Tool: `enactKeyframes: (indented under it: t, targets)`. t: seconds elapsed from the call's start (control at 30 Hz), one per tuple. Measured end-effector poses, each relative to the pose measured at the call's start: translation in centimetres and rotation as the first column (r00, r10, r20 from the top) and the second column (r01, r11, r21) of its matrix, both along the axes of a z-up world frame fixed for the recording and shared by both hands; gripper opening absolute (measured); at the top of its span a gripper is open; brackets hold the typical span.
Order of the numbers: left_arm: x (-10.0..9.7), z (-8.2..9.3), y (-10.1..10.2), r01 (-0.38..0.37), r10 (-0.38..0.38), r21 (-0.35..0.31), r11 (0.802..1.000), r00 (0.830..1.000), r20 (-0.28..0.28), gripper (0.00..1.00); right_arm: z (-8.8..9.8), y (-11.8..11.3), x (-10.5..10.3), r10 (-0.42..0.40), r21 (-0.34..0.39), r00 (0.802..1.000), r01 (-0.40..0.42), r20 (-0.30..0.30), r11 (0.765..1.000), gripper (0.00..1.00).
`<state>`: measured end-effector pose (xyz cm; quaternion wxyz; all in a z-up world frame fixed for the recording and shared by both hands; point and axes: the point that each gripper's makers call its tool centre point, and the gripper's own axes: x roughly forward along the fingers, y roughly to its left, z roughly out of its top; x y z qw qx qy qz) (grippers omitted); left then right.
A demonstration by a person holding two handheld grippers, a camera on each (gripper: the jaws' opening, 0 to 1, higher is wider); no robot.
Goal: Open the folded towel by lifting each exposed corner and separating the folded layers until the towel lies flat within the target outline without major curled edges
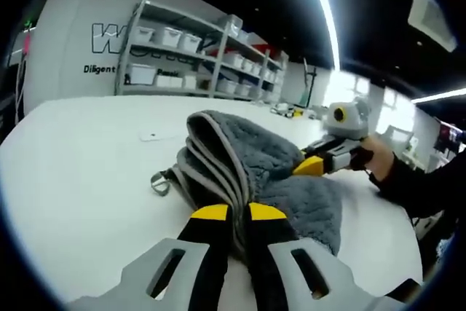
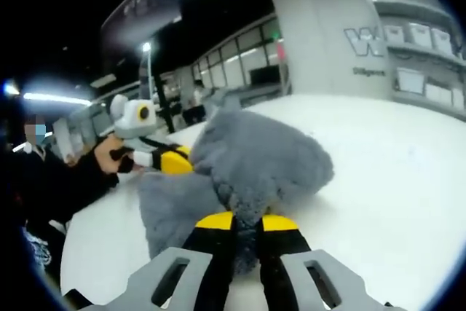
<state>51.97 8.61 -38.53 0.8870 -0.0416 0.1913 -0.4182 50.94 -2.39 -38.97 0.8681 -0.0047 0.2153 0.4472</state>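
Pinching grey towel [image 1: 240,172], both tongs [image 1: 239,213] level.

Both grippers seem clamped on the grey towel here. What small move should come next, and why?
Probably draw the two grippers apart: the left gripper and right gripper each pinch the grey towel, which is bunched in raised folds on the white table.

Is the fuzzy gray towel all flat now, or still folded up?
Still folded. The gray towel stands bunched up, its stacked layer edges showing, pinched by the left gripper and right gripper above the white table.
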Motion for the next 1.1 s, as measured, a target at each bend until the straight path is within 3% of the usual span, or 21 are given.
enactKeyframes:
  t: [0.87,1.1]
  targets:
    - [-2.9,0.0,-0.2,0.062,-0.062,0.033,0.998,0.998,-0.011,0.07,0.0,-0.1,-2.8,0.071,-0.023,0.997,-0.072,-0.027,0.997,0.07]
    - [-3.3,0.0,-0.5,0.093,-0.093,0.045,0.995,0.995,0.017,0.07,0.0,-0.3,-3.3,0.09,-0.041,0.996,-0.09,-0.004,0.995,0.07]
